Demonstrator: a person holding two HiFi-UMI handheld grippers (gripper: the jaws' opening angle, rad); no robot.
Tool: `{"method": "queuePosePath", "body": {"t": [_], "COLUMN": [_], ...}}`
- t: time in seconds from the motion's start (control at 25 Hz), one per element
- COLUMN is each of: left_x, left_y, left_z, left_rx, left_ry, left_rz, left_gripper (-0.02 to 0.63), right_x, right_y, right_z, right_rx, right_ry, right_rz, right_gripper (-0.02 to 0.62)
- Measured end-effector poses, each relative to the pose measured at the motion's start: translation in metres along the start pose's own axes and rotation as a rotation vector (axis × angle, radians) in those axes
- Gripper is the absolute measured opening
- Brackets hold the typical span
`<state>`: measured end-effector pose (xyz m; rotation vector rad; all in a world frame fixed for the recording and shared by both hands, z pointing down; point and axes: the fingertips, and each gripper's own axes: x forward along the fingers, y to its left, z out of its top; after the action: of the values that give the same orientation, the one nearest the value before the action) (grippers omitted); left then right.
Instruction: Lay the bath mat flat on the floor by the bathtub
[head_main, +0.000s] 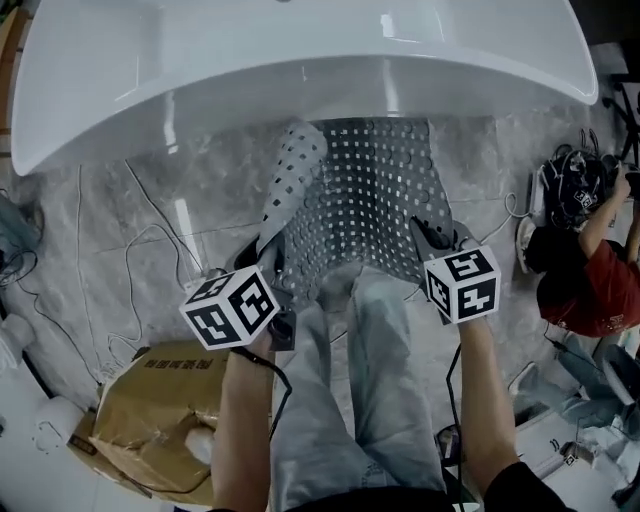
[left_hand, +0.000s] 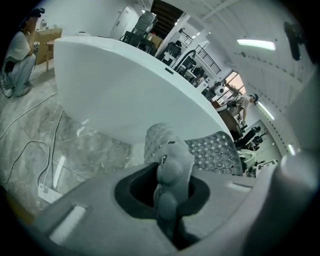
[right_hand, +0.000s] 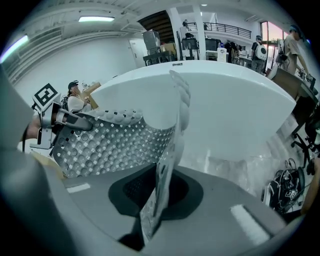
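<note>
Only the cardboard box (head_main: 140, 410) bears a line of print, too blurred to read

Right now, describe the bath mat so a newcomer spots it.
Start at the big white oval bathtub at the head view's top. Just below its rim, over the grey marble floor, stretches the grey rubber bath mat, pinched by the left gripper and right gripper. Only it is peppered with holes.

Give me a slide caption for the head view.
Left gripper and right gripper pinch the perforated bath mat by its near corners over the marble floor beside the white bathtub.
</note>
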<state>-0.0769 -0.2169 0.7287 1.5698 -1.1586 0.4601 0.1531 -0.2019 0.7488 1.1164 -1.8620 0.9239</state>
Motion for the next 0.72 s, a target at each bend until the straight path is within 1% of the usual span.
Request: {"method": "queuePosePath", "body": {"t": [0.16, 0.28, 0.56, 0.72], "left_x": [0.029, 0.052, 0.099, 0.116], "left_y": [0.014, 0.025, 0.05, 0.057], "left_z": [-0.004, -0.01, -0.027, -0.036], "left_rx": [0.01, 0.012, 0.028, 0.07], "left_ry": [0.004, -0.004, 0.035, 0.074], "left_rz": [0.019, 0.03, 0.064, 0.087], "left_gripper": [0.026, 0.026, 0.025, 0.025], "right_x": [0.028, 0.051, 0.1, 0.118], "right_y": [-0.019, -0.031, -0.047, -0.05], "right_z": [-0.008, -0.012, -0.026, -0.04], "right_rx": [0.007, -0.01, -0.047, -0.034], "right_ry": [0.01, 0.019, 0.057, 0.084], "right_rz": [0.006, 0.015, 0.022, 0.034], "right_gripper": [0.028, 0.028, 0.028, 0.028]}}
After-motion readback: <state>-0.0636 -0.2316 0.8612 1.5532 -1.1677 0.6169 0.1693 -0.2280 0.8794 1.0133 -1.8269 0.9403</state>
